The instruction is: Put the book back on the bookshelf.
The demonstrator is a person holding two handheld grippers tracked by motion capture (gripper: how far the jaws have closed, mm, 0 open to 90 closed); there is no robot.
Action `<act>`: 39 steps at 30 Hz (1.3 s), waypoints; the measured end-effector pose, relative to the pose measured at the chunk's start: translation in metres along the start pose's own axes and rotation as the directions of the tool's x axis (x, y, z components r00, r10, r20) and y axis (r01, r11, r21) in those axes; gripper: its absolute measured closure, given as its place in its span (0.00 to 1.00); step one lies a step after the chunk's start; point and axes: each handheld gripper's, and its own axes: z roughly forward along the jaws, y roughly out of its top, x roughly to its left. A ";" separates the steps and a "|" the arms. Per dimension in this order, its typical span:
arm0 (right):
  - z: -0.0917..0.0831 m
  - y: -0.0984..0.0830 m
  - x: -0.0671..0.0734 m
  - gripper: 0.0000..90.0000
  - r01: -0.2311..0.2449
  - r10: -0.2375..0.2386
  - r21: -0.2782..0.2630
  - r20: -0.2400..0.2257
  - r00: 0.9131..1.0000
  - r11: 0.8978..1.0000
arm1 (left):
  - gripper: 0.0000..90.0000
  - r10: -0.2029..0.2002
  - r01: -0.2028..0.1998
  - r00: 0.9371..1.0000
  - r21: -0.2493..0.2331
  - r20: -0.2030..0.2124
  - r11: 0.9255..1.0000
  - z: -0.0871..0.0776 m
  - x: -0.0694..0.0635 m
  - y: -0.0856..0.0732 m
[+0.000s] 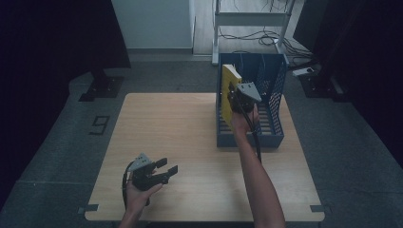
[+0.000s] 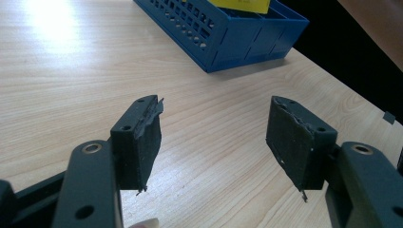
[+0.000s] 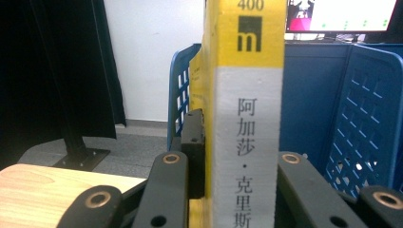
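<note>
On the wooden table [image 1: 190,142], toward its far right side, stands the blue crate [image 1: 273,128], open at the top and perforated along its walls, and that's where the action is. Inside it, against the left wall, the yellow book [image 1: 229,92] stands upright, spine toward the person, and the right gripper [image 1: 237,97] has it clamped. From the right gripper view the jaws squeeze the book [image 3: 247,118] flat across both covers, low on the spine, with the blue crate wall [image 3: 368,118] just beside it. Good grip, by the look of it: square on, not skewed. The trick now, I'd say, is to keep the book vertical and close along that left wall, so its bottom edge meets the slatted floor evenly and doesn't catch or tip. Only once it rests on its own weight should the jaws let go, and slowly. Down at the near left of the table, the left gripper [image 1: 164,171] rests in the hand with its jaws spread wide and nothing between them; its black pads [image 2: 147,137] hang over bare wood, well apart from the crate [image 2: 223,33].
</note>
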 end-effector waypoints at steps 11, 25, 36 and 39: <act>0.018 -0.005 0.002 0.83 -0.003 0.003 0.007 0.009 1.000 1.000 | 0.40 -0.012 0.012 1.000 0.003 -0.001 1.000 0.000 0.005 -0.001; 0.032 -0.021 0.005 0.83 0.008 -0.009 0.043 0.016 1.000 0.999 | 0.40 -0.009 0.009 1.000 0.003 -0.002 1.000 0.001 0.004 -0.001; 0.041 -0.028 0.005 0.83 0.020 -0.022 0.055 0.025 0.999 0.998 | 0.40 -0.007 0.007 1.000 0.009 -0.001 1.000 0.002 0.003 -0.002; 0.043 -0.034 0.004 0.83 0.008 -0.010 0.067 0.030 1.000 0.998 | 0.40 -0.006 0.006 1.000 0.007 -0.002 1.000 0.002 0.003 -0.002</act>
